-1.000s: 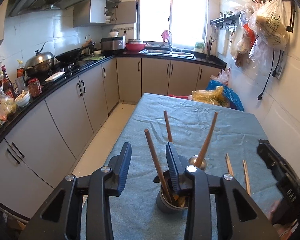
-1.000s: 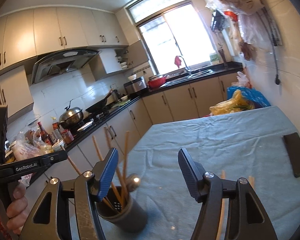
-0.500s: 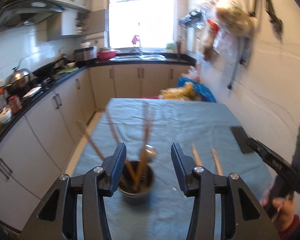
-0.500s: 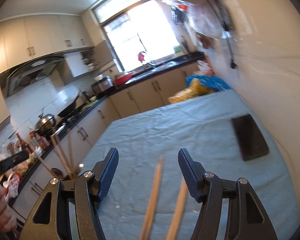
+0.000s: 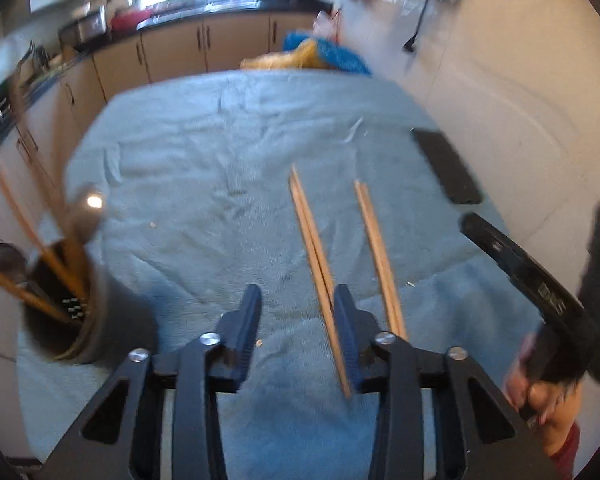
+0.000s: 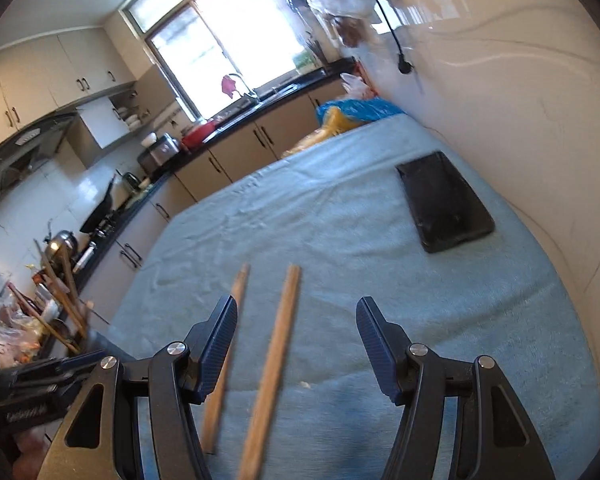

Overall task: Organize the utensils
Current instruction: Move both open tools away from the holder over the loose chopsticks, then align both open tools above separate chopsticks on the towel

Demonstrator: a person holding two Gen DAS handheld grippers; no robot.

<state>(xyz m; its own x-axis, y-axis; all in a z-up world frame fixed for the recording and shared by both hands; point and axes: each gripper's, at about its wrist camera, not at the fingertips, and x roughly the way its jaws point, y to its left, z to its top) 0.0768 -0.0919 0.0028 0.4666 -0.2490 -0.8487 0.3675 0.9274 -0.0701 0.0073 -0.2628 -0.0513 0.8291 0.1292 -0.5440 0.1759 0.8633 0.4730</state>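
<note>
Looking through the left wrist view: your left tongs (image 5: 296,312) hang wide apart, gripping nothing, low over the blue cloth on the worktop (image 5: 204,152). Two pairs of chopsticks lie flat on the cloth: the near pair (image 5: 314,248) runs up beside the right-hand finger, the far pair (image 5: 376,252) sits just right of it, the two pairs apart from each other. Utensil holder (image 5: 66,316) stands at far left, already loaded with several chopsticks and a spoon (image 5: 86,210). Black slab (image 5: 446,166) lies near the wall; what it is, can't tell. Your other tool shows at right edge, blurred.

Right wrist view: your right tongs (image 6: 296,332) also gape fully, empty. One pair lies between the fingers, the other runs by the left-hand finger. The holder sits far left, mostly hidden behind the left tool.

Progress, judged: partly done. Several pieces are in the holder, two pairs left on the cloth. Neither pair is gripped yet; you still need to close on them and drop them in.
</note>
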